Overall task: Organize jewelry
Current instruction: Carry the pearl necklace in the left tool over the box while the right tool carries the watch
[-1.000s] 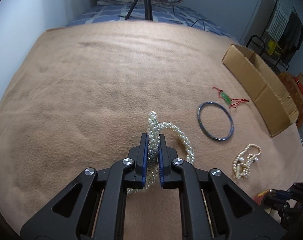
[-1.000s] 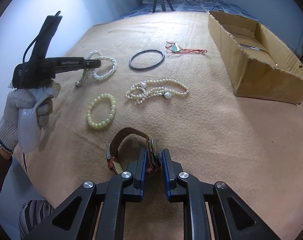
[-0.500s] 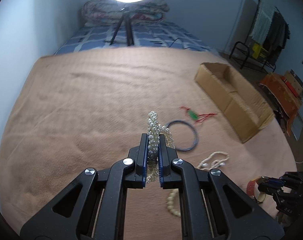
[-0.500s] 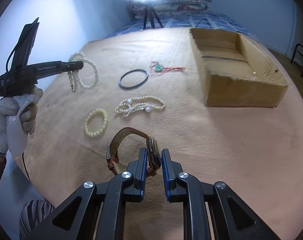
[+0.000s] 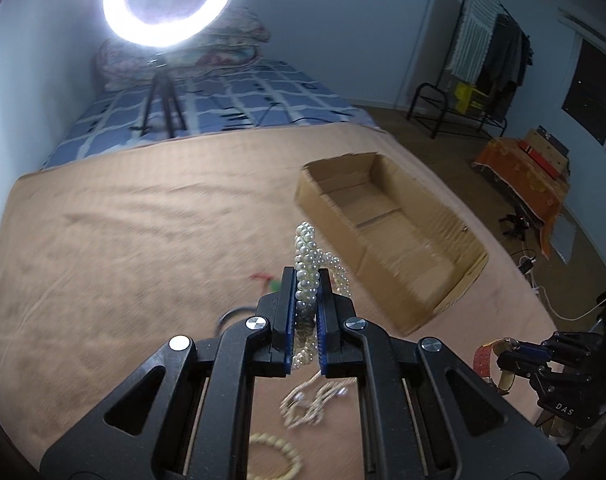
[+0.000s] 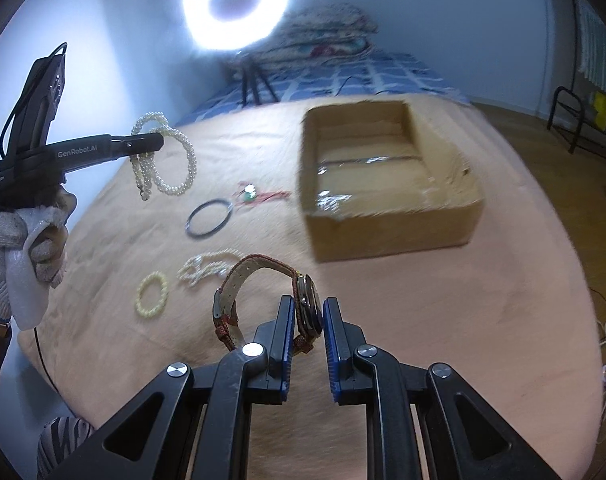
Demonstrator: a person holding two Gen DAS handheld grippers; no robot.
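My left gripper (image 5: 307, 276) is shut on a white pearl necklace (image 5: 308, 256) and holds it in the air above the tan blanket; it also shows hanging in the right wrist view (image 6: 163, 160). My right gripper (image 6: 308, 308) is shut on a wristwatch with a brown strap (image 6: 259, 276), lifted off the blanket; the watch also shows in the left wrist view (image 5: 499, 360). An open cardboard box (image 6: 387, 216) stands ahead of both grippers, and shows in the left wrist view too (image 5: 387, 236).
On the blanket lie a dark bangle (image 6: 209, 218), a green pendant on red cord (image 6: 251, 196), a tangled pearl strand (image 6: 207, 266) and a yellow bead bracelet (image 6: 153, 294). A ring light on a tripod (image 5: 169, 0) stands behind on the bed.
Both grippers have risen with their loads. The view has tilted up, bringing the ring light into sight, and the box now appears nearer ahead of both.
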